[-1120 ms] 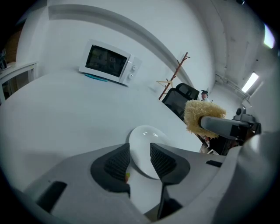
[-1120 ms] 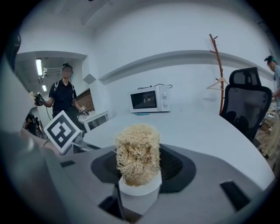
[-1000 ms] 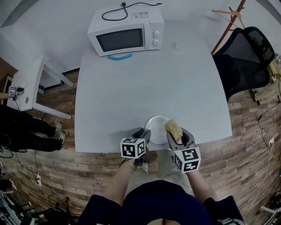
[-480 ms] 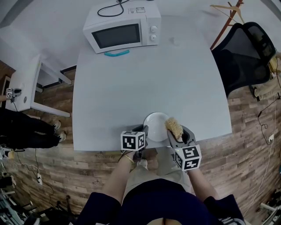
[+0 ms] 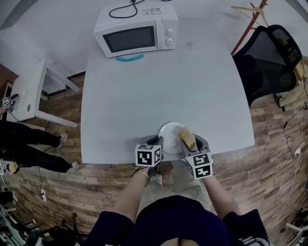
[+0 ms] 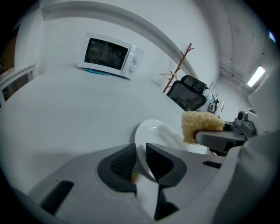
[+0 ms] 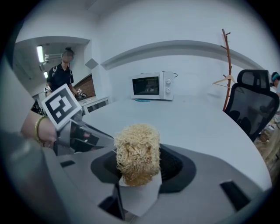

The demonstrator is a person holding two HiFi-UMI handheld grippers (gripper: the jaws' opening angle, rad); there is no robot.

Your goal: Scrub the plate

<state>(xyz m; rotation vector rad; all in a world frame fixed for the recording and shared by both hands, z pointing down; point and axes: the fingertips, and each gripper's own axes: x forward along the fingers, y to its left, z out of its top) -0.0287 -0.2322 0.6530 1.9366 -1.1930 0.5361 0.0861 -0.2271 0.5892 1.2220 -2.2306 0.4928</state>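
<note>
Closing the jaws of the left gripper (image 5: 158,142) on the near rim of the round white ceramic plate (image 5: 171,133), at the near edge of the pale grey table (image 5: 159,86). Clamping a tan fibrous scrub pad (image 5: 186,137) in the right gripper (image 5: 190,144), over the plate's right side.

A white microwave (image 5: 136,30) stood at the far end of the pale table (image 5: 163,86) before me, a black cord (image 5: 126,8) looped on its top and a teal strip (image 5: 129,58) lying just in front of it. To my right, a black office chair (image 5: 267,60) sat beside a wooden coat rack (image 5: 250,21). To my left were a small white side table (image 5: 30,93) and a person in dark trousers (image 5: 24,137), on the wood-plank floor (image 5: 269,158).
</note>
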